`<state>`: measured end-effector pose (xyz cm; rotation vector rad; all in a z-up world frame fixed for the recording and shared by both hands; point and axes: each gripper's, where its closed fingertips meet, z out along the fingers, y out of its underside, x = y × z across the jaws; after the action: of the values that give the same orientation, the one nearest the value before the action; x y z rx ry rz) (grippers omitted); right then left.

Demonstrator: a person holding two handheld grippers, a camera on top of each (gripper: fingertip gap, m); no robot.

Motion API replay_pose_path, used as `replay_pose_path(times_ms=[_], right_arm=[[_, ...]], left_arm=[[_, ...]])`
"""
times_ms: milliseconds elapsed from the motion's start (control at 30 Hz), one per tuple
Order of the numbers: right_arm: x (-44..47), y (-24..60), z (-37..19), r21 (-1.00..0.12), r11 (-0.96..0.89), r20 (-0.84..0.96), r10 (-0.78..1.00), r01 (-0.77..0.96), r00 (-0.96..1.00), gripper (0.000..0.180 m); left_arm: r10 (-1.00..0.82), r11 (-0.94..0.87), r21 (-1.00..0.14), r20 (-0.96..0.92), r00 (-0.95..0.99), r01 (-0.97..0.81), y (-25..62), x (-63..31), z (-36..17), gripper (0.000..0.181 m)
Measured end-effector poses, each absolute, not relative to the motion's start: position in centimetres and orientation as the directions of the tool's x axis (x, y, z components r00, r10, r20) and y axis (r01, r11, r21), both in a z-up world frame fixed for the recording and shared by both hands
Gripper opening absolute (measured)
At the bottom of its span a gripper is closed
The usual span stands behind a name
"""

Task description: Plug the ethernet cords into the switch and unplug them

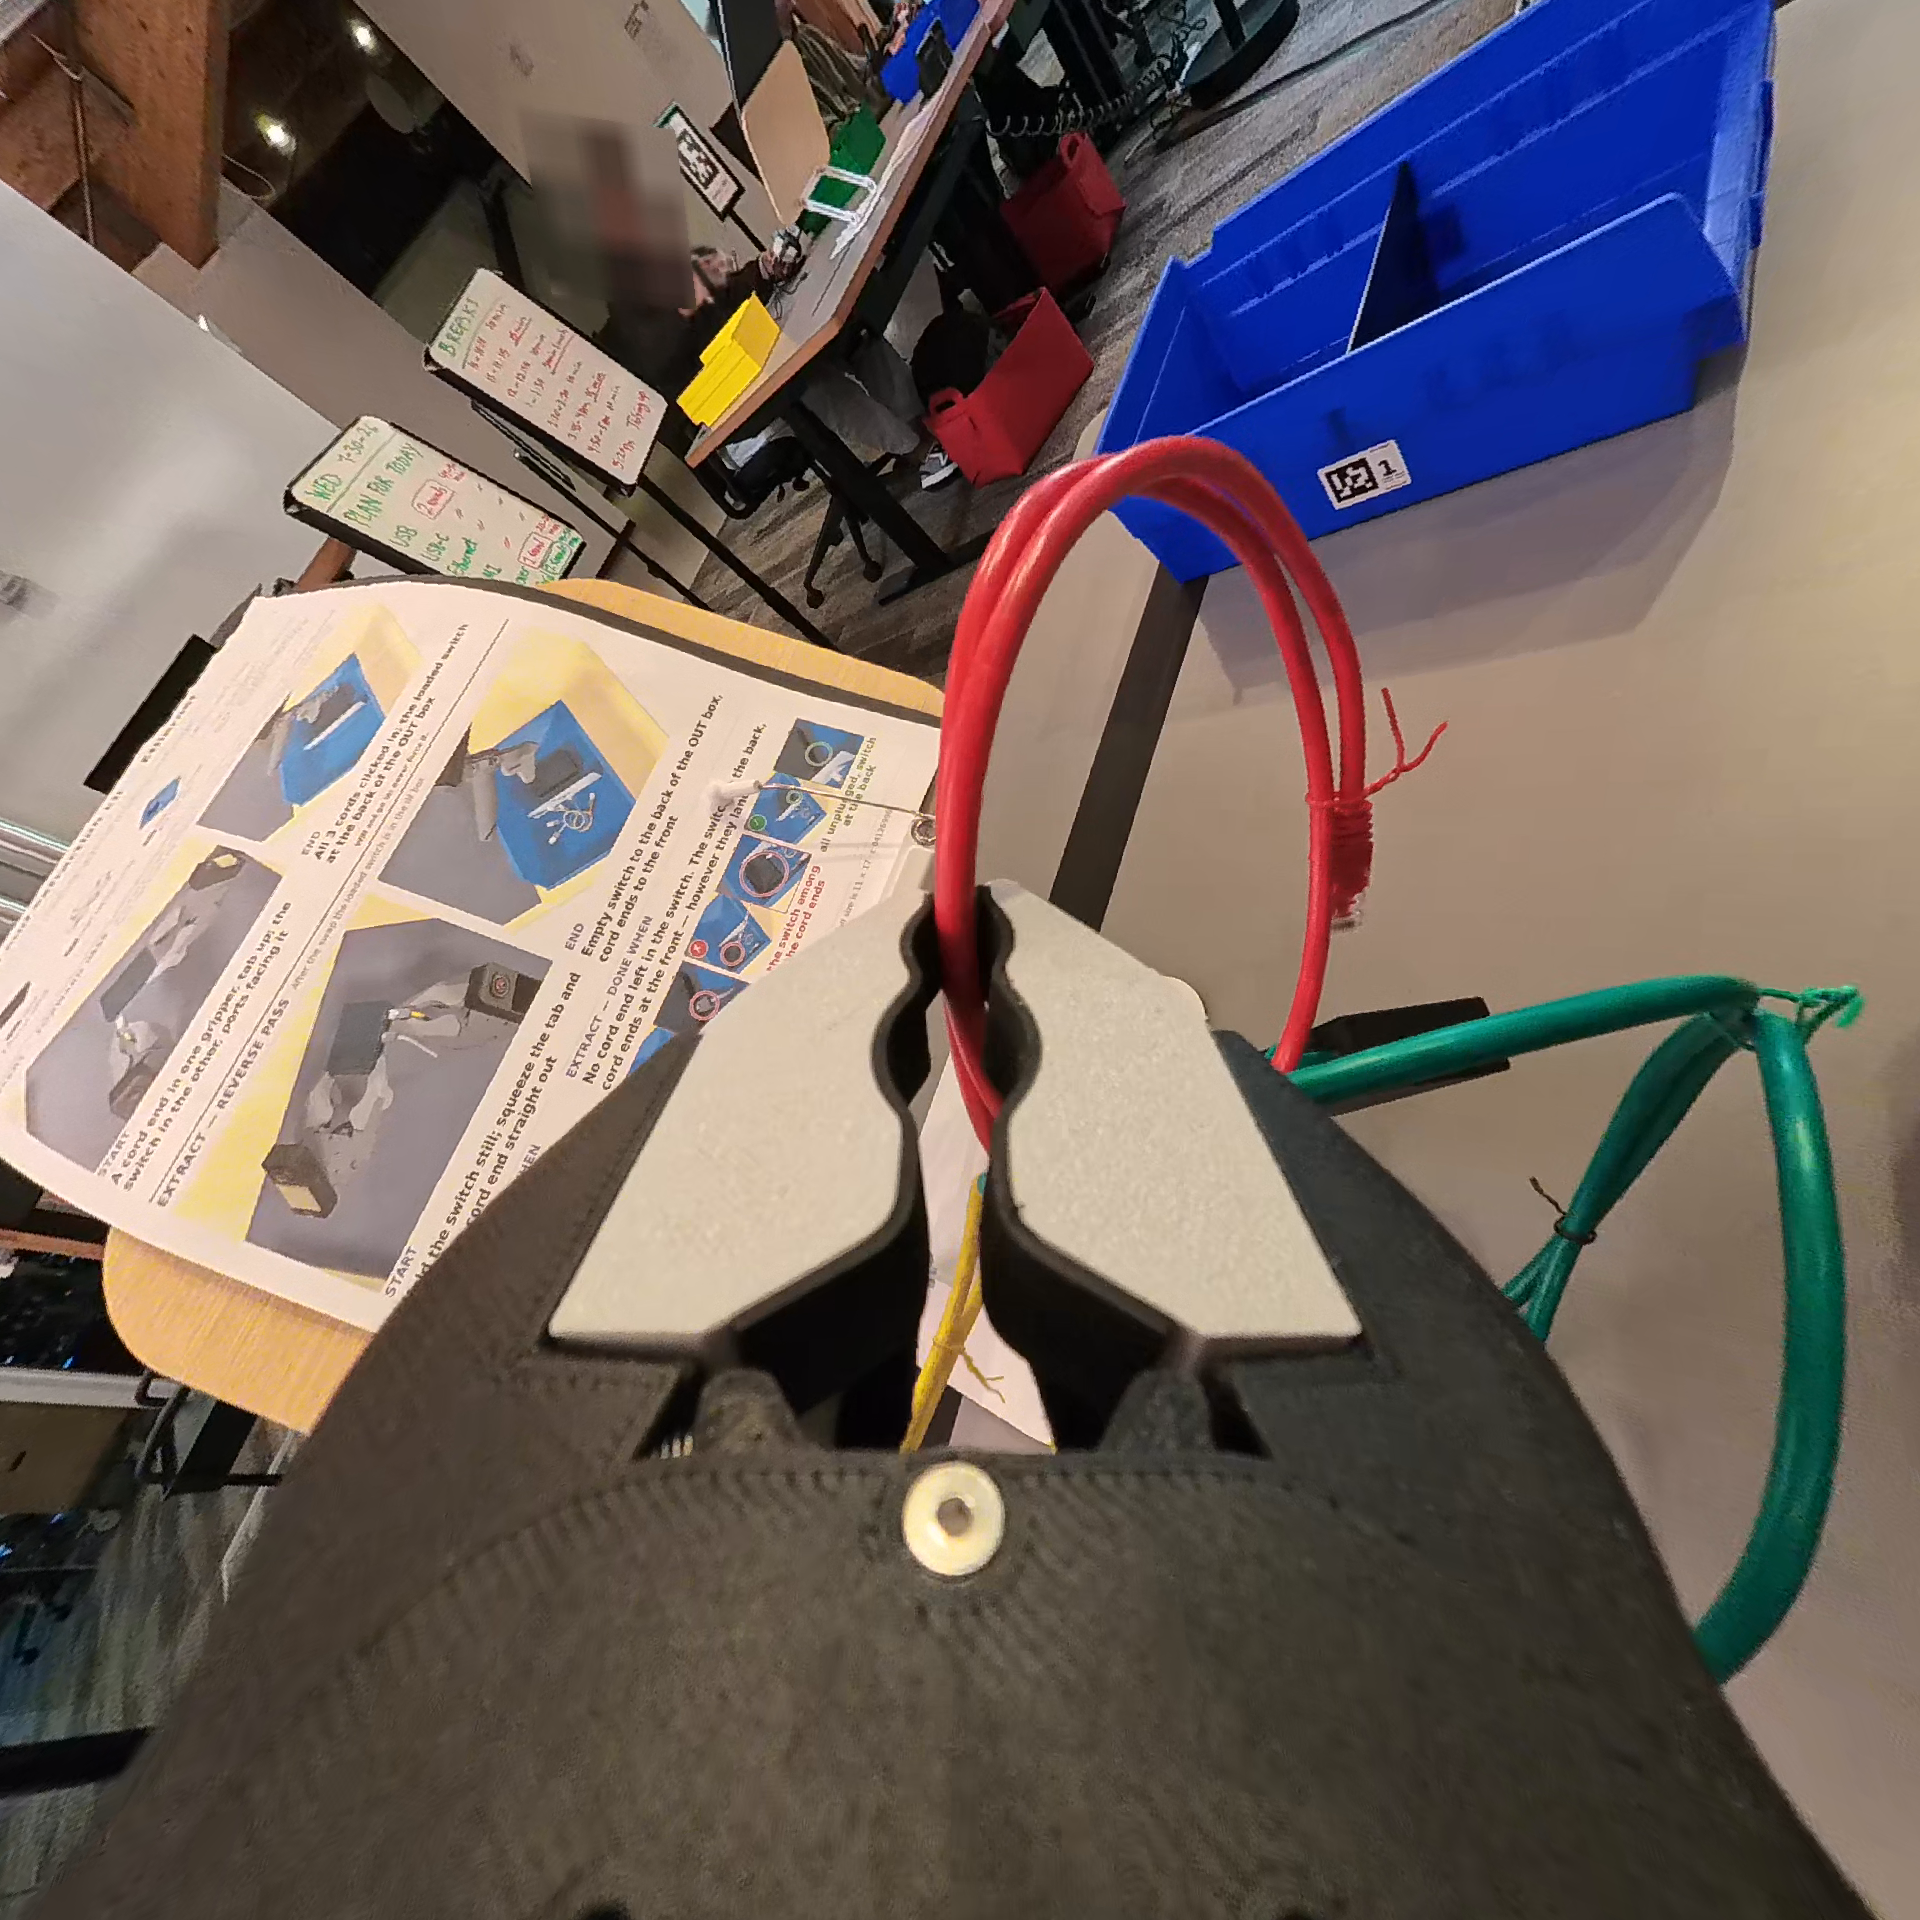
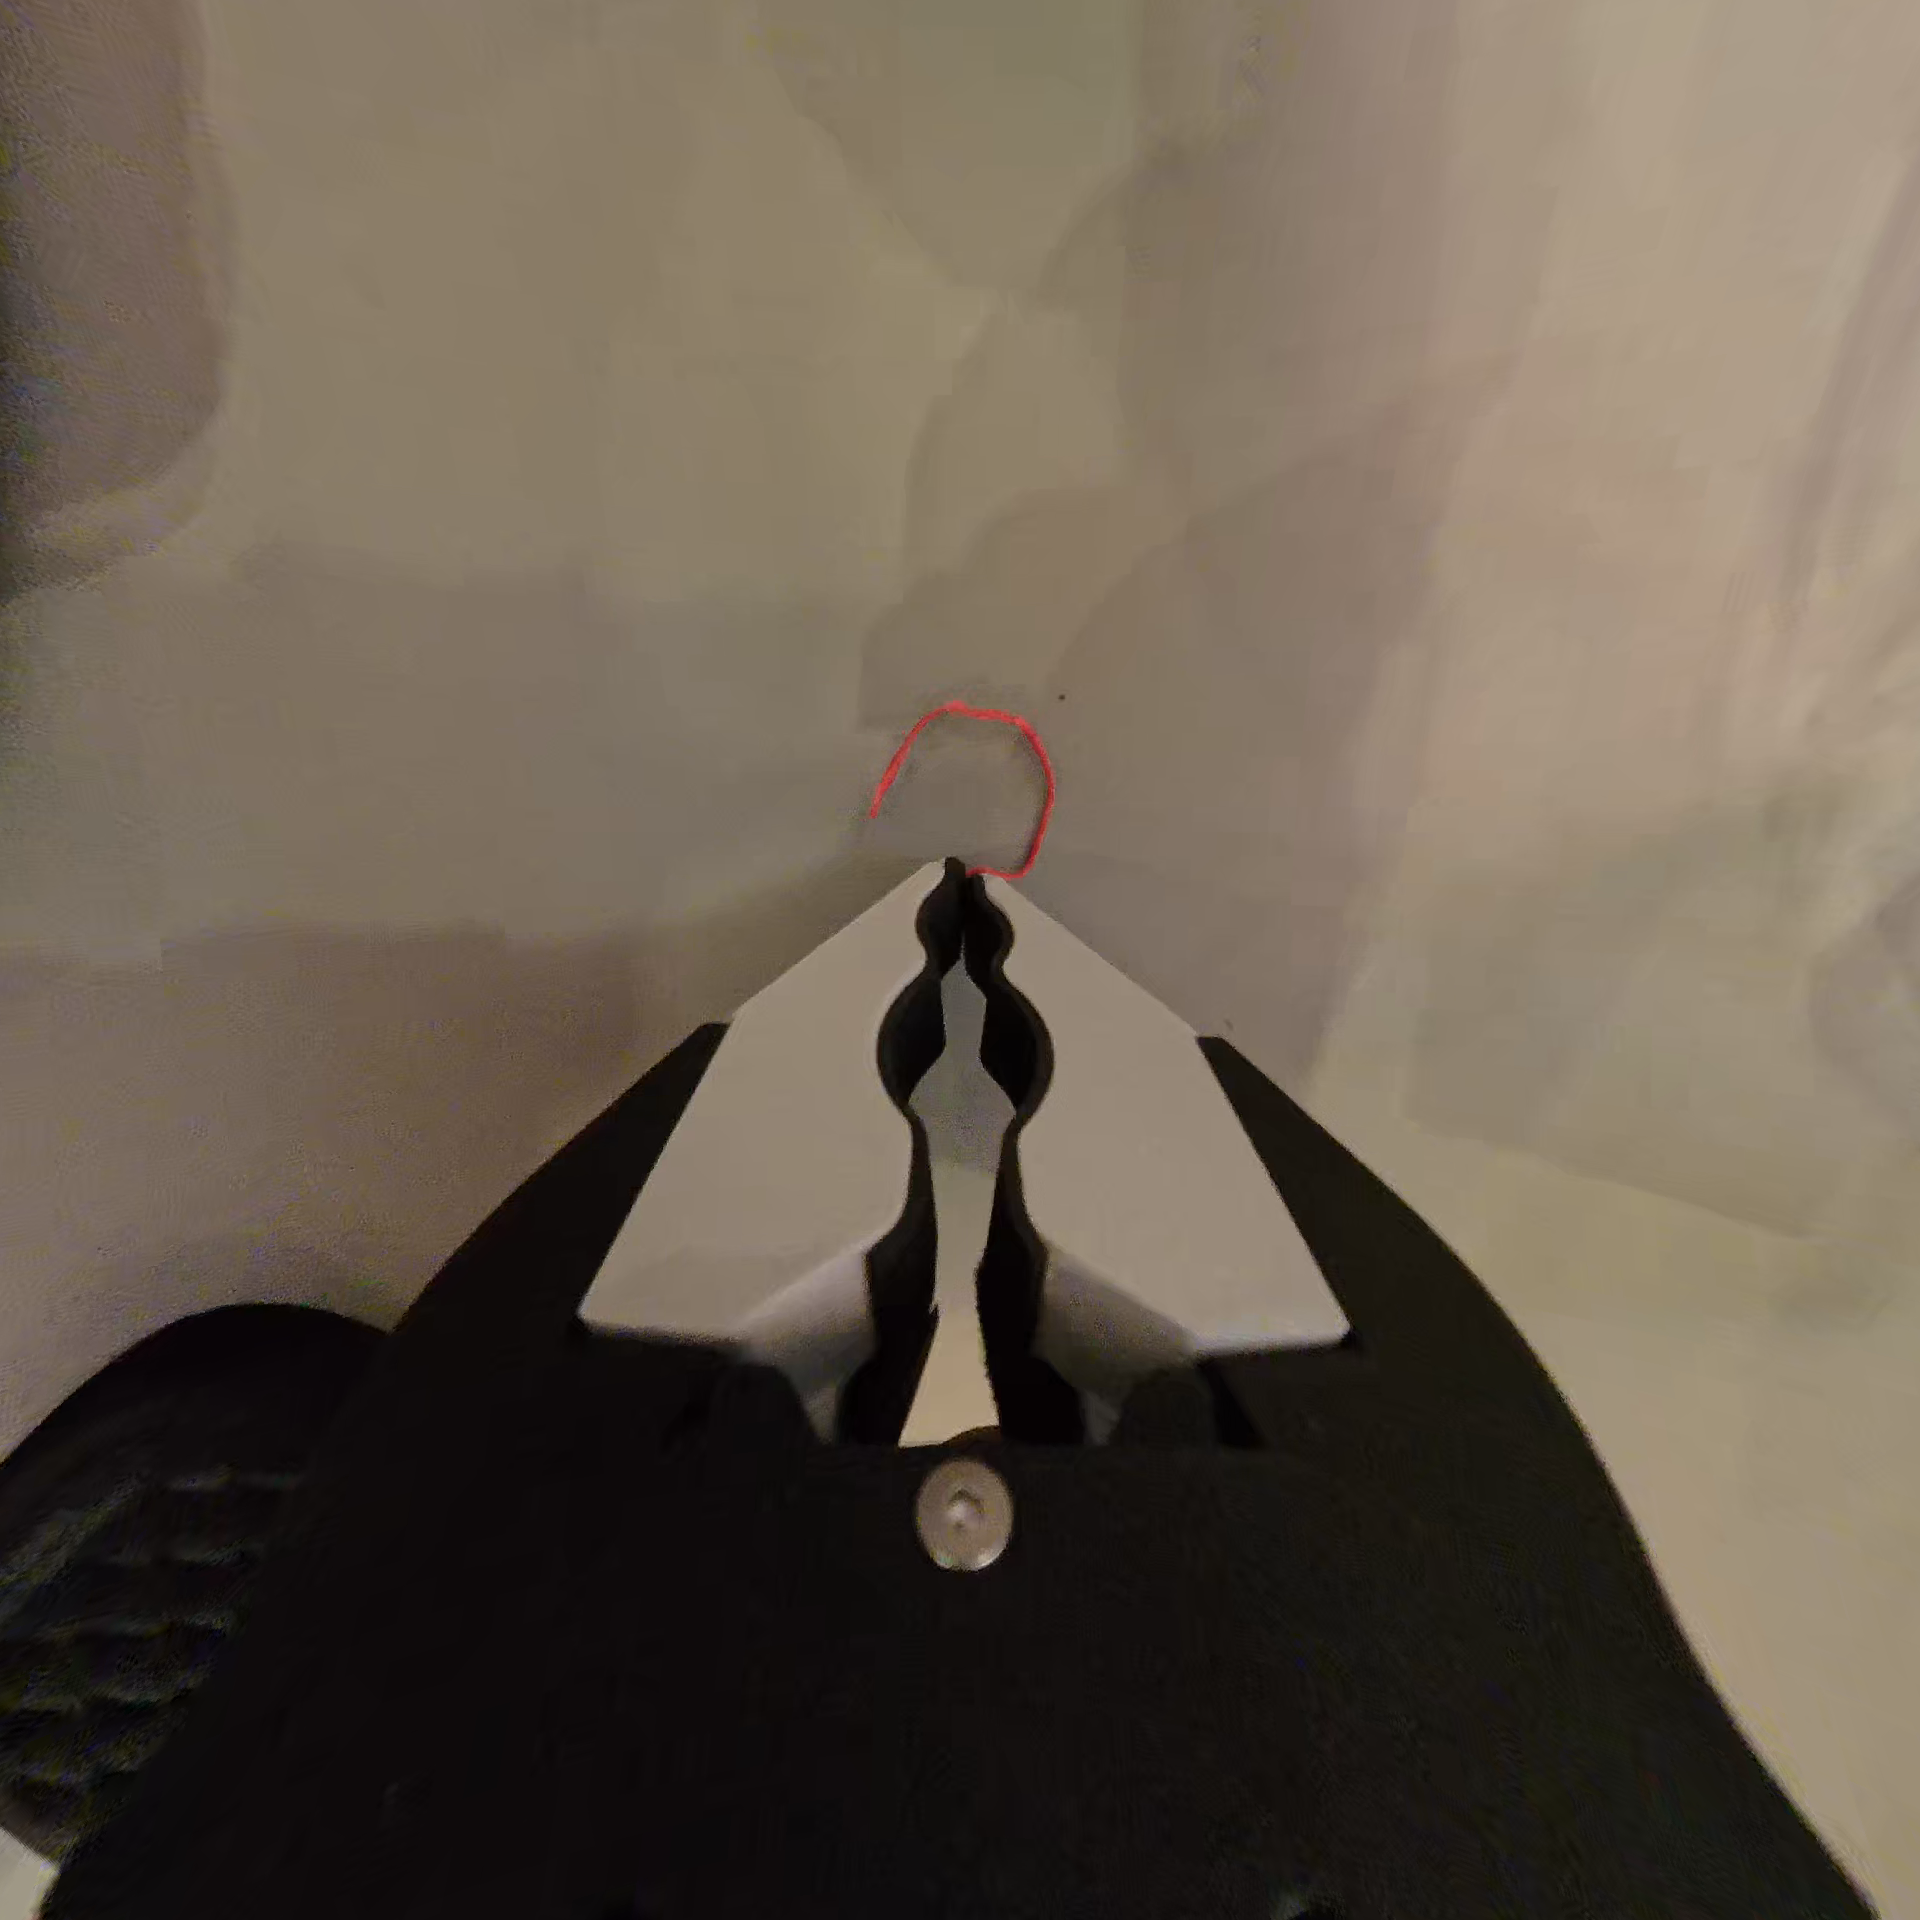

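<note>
Pale grey surface (image 1: pixel 1558 779) on the right. Grey carpet floor (image 1: pixel 1174 197) beyond. Long wood-topped, black-legged desks (image 1: pixel 831 343) far centre, red fabric bags (image 1: pixel 1018 395) underneath. Two black-framed whiteboards (image 1: pixel 540 384) far left by a white wall (image 1: pixel 114 468).

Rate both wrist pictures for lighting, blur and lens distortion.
Left wrist view: bright and mostly sharp, the red cord in the left gripper crisp, slight smear at the green cord, straight edges bowed by the wide lens. Right wrist view: dim, blotchy, soft shadows on the pale surface; only the red thread at the right gripper stands out.
</note>
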<state>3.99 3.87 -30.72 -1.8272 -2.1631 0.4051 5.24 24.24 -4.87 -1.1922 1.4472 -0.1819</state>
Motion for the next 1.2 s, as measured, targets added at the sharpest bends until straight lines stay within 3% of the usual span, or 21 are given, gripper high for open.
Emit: replay_pose_path(times_ms=[367, 700, 867, 1200], right_arm=[[5.4, 6.9, -19.0, -0.571, 0.143, 0.318, 0.947, 0.808, 0.056, 0.000], [8.2, 12.6, -7.8, -0.655, 0.216, 0.549, 0.795, 0.725, 0.259, 0.000], [8.7, 14.7, -4.0, -0.634, 0.285, 0.649, 0.702, 0.719, 0.294, 0.000], [8.4, 17.9, 0.3, -0.404, 0.397, 0.837, 0.525, 0.824, 0.157, 0.000]], left_arm=[[-0.723, 0.471, -0.708, -0.651, 0.229, -0.527, 24.6, 5.1, -4.9, 0.005], [-0.709, 0.507, -0.704, -0.669, 0.223, -0.498, 24.3, 6.1, -5.1, 0.005], [-0.701, 0.530, -0.702, -0.678, 0.221, -0.475, 24.2, 6.4, -5.1, 0.005], [-0.704, 0.612, -0.680, -0.701, 0.115, -0.402, 21.6, 6.1, -4.4, 0.005]])
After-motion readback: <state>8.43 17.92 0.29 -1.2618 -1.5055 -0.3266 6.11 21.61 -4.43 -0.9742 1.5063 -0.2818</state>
